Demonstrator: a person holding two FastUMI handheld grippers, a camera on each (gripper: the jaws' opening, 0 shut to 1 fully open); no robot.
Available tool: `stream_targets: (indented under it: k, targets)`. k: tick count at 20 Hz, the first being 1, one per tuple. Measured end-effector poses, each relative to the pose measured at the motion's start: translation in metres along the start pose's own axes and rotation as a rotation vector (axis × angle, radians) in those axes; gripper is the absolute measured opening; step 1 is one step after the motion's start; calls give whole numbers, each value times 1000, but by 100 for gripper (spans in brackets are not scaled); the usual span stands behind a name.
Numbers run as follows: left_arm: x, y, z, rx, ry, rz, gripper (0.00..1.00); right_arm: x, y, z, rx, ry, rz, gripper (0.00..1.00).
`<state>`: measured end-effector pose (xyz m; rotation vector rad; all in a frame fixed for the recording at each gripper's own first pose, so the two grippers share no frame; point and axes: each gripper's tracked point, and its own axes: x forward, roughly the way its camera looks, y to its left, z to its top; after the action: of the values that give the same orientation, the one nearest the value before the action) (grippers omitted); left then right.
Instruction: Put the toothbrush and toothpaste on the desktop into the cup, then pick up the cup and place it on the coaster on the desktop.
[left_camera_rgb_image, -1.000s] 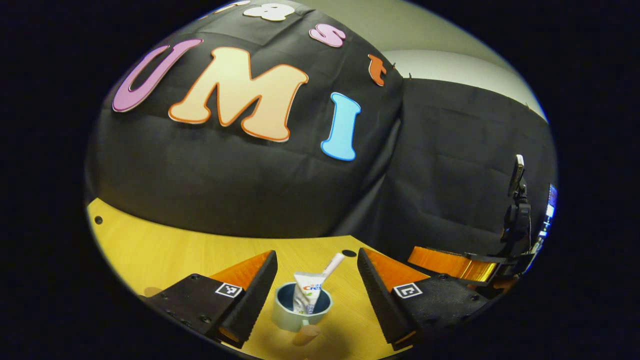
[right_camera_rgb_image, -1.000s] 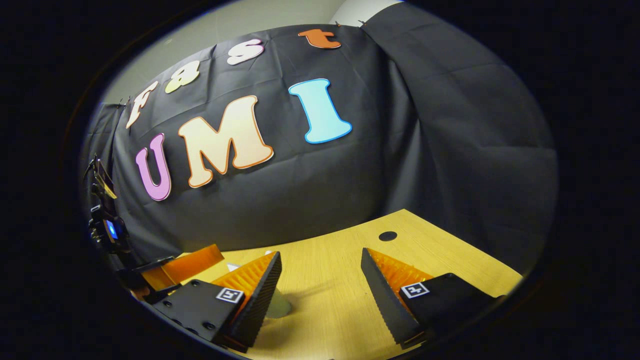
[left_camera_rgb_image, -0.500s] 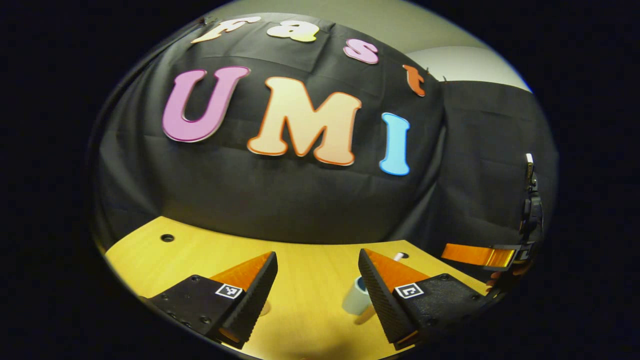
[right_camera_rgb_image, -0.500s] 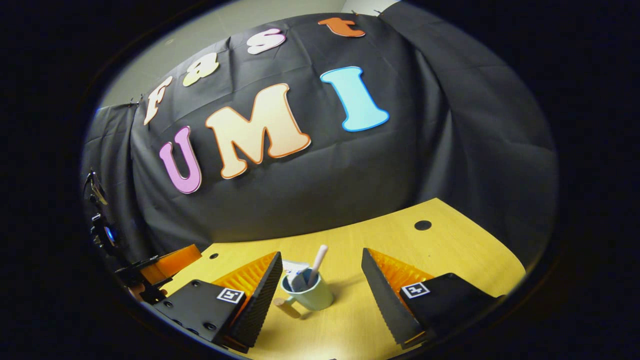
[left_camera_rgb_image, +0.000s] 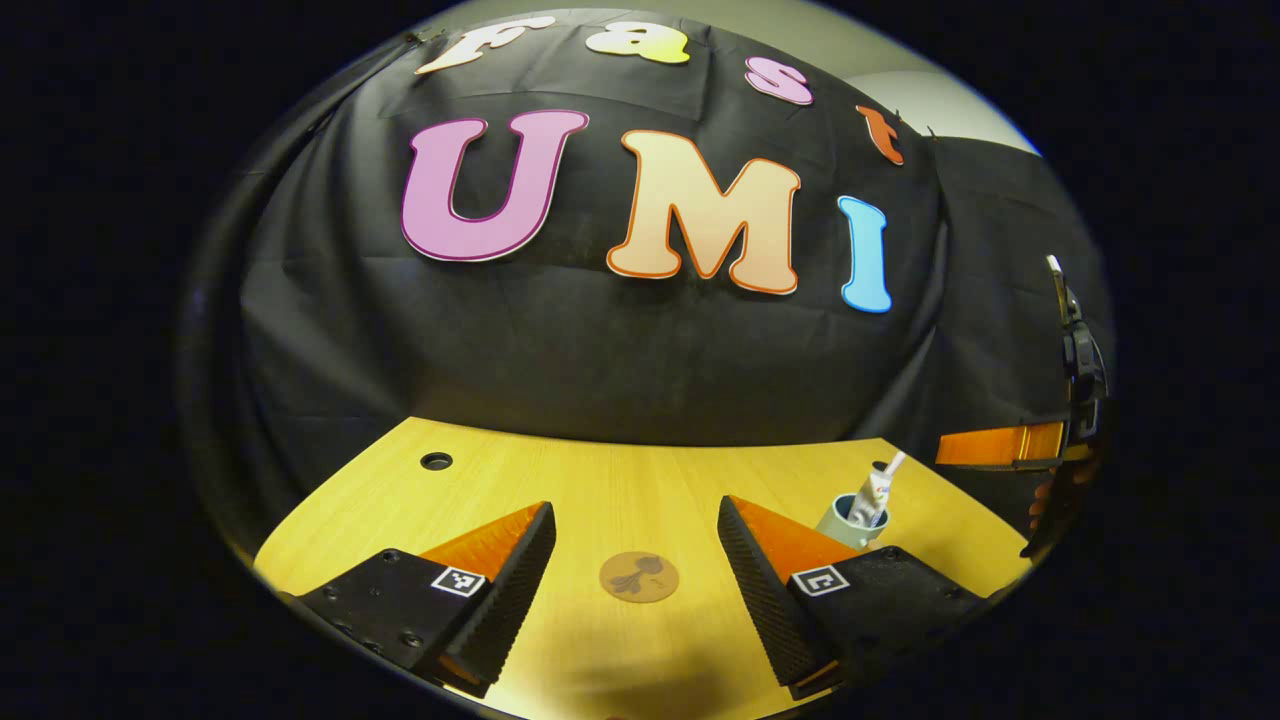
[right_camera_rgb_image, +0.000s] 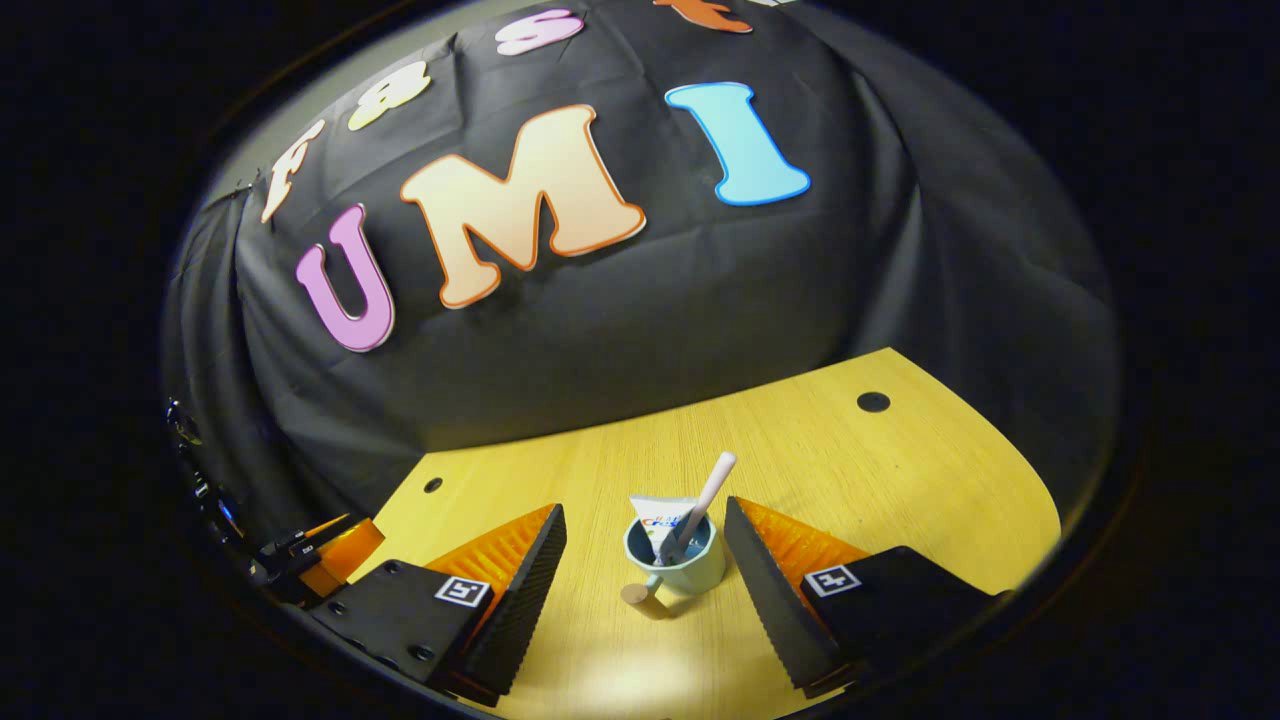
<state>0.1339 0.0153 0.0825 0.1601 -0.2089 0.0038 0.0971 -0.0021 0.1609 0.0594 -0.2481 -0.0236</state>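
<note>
A pale green cup (right_camera_rgb_image: 677, 567) with a wooden handle stands on the wooden desktop (right_camera_rgb_image: 850, 470), holding a toothpaste tube (right_camera_rgb_image: 660, 514) and a toothbrush (right_camera_rgb_image: 705, 495). My right gripper (right_camera_rgb_image: 645, 595) is open, its fingers on either side of the cup and apart from it. In the left gripper view the cup (left_camera_rgb_image: 850, 522) stands at the right, just beyond the right finger. My left gripper (left_camera_rgb_image: 635, 590) is open over the desktop, with a round brown coaster (left_camera_rgb_image: 639, 577) lying between its fingers. The other gripper (left_camera_rgb_image: 1010, 445) shows at the far right there.
Round cable holes (left_camera_rgb_image: 436, 461) (right_camera_rgb_image: 873, 402) sit near the desktop's back corners. The black cloth wall rises close behind the desktop. A device on a stand (left_camera_rgb_image: 1075, 340) is at the right edge of the left gripper view. The left gripper (right_camera_rgb_image: 320, 545) shows at the lower left of the right gripper view.
The left gripper swung left, away from the cup, and the coaster now lies between its fingers. The right gripper moved so that the cup sits between its open fingers.
</note>
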Motion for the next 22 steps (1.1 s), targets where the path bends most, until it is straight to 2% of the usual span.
stream_targets:
  k: [3,8,9,10,17,20,22]
  targets:
    - [4,18,-1,18,10,-30,95,9,14,-25,-8,105,-44,98]
    - [17,37,-12,69,41,-102,95,29,5,-63,-28,279,-166,98]
    - [21,39,-18,78,53,-117,95,31,2,-70,-28,312,-184,93]
    - [25,40,-22,88,68,-127,94,34,0,-79,-30,348,-199,98]
    - [41,31,-43,82,118,-197,95,59,-25,-115,-26,544,-299,98]
    - [45,31,-53,112,142,-213,95,71,-34,-125,-56,604,-336,98]
    - [50,34,-56,140,148,-211,95,79,-36,-130,-60,621,-348,87]
